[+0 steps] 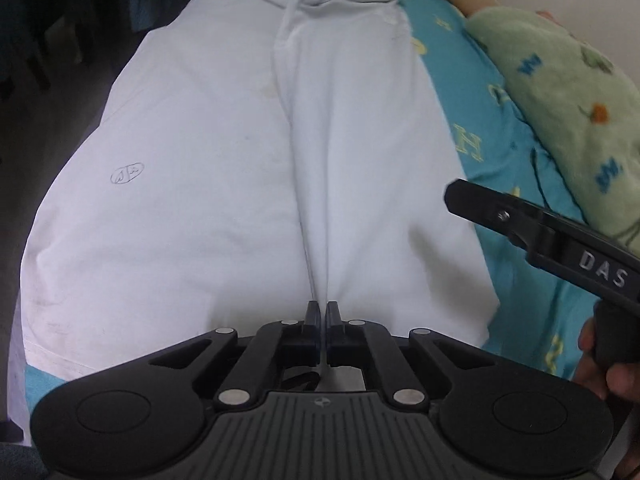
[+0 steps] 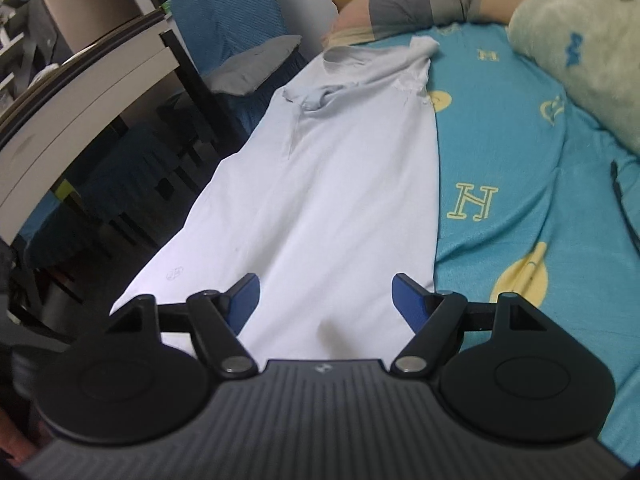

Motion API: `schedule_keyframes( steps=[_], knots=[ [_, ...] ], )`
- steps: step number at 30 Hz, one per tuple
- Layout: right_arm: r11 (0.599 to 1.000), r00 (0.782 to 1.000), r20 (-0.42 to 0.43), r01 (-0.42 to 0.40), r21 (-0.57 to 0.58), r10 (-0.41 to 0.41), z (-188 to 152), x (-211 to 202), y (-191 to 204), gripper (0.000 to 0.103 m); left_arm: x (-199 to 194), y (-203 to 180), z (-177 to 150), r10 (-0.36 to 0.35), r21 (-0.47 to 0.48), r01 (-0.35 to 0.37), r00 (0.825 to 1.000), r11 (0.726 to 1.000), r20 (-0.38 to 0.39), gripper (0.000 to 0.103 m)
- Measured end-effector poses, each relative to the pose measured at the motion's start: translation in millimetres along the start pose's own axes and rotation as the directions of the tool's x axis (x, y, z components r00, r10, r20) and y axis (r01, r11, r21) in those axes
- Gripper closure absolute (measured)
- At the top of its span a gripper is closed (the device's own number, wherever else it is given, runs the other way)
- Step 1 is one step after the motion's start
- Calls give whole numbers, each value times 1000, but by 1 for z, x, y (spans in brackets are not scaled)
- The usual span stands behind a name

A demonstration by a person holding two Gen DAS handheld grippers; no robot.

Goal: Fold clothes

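Note:
A white polo shirt lies lengthwise on the blue bed sheet, collar at the far end. My left gripper is shut on the shirt's near hem, and a fold ridge runs from its fingers up the cloth. The right gripper's black finger reaches in from the right, above the sheet beside the shirt. In the right wrist view the same shirt stretches away, and my right gripper hangs open over its near right part with nothing between its blue pads.
A green patterned blanket is bunched along the bed's right side. A pillow and headboard sit at the far end. A white desk, dark chairs and a blue cushion stand left of the bed. A hand grips the right tool's handle.

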State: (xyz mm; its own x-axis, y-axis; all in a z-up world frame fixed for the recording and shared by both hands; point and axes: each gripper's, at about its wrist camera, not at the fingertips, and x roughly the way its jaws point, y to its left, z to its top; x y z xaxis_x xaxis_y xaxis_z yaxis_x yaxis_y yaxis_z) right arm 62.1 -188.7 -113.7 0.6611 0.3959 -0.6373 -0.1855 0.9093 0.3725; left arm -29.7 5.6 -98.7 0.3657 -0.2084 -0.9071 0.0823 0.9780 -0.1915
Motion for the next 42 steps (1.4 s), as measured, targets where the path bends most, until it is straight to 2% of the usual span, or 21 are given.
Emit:
schedule_keyframes(
  steps=[2,4,5,7,8,10,12,14,16,18,21,25,27,29,31,32,34,35,37,40,42],
  knots=[
    [1000,1000,18,20,-1,-20,-1,-9,-1,28,-11,-5,3,0,23,-2,998,1000,56,85],
    [999,998,44,31,40,-33,2,-21,-8,28,-23,-9,7,-1,46,-4,994,999,111,61],
    [997,998,60,31,65,-35,5,-27,-12,27,-28,-11,9,-2,57,-6,990,998,139,54],
    [995,995,89,30,97,-38,12,-38,-20,27,-39,-16,18,-10,66,-3,981,998,194,32],
    [995,994,94,43,86,-51,18,-40,-20,27,-45,-18,27,-17,62,4,975,998,222,27],
    [996,992,98,79,50,-84,29,-40,-18,27,-50,-19,46,-11,45,-1,967,999,256,11],
    [994,991,81,109,4,-109,44,-33,-13,27,-46,-16,66,23,17,-29,965,999,263,7],
    [988,989,35,143,-52,-141,62,-15,-3,27,-36,0,79,17,-28,-10,968,1000,252,7],
    [979,987,-27,151,-134,-156,86,12,12,28,-29,18,81,-12,-70,29,971,997,240,7],
    [955,981,-66,158,-251,-180,112,45,37,28,-22,35,80,-12,-63,28,967,998,254,7],
    [887,976,-92,140,-440,-199,150,102,83,28,-15,61,79,13,-63,4,964,998,266,7],
    [832,962,-179,76,-550,-206,190,203,146,28,-2,101,83,17,-134,20,964,991,267,7],
    [780,951,-222,30,-626,-214,195,259,183,29,12,115,87,47,-148,-9,967,989,252,7],
    [701,938,-260,-27,-713,-229,194,314,219,29,27,128,91,65,-156,-28,969,987,240,7],
    [576,925,-277,-81,-814,-261,184,363,254,30,41,137,95,68,-160,-31,970,987,233,7],
    [533,919,-285,-102,-840,-272,180,383,266,30,48,141,98,70,-165,-32,971,986,230,7],
    [477,909,-319,-161,-864,-270,171,420,286,31,62,149,104,65,-176,-26,973,984,222,7],
    [455,898,-345,-195,-869,-272,166,438,294,31,68,152,106,70,-181,-29,973,983,221,6],
    [405,864,-378,-232,-884,-332,150,465,298,31,74,152,109,85,-173,-41,963,984,257,1],
    [322,802,-403,-278,-905,-441,124,503,302,31,81,146,108,117,-144,-76,947,987,299,1],
    [268,754,-410,-313,-911,-513,107,529,304,31,80,145,106,138,-143,-94,931,985,338,1]
  ],
)
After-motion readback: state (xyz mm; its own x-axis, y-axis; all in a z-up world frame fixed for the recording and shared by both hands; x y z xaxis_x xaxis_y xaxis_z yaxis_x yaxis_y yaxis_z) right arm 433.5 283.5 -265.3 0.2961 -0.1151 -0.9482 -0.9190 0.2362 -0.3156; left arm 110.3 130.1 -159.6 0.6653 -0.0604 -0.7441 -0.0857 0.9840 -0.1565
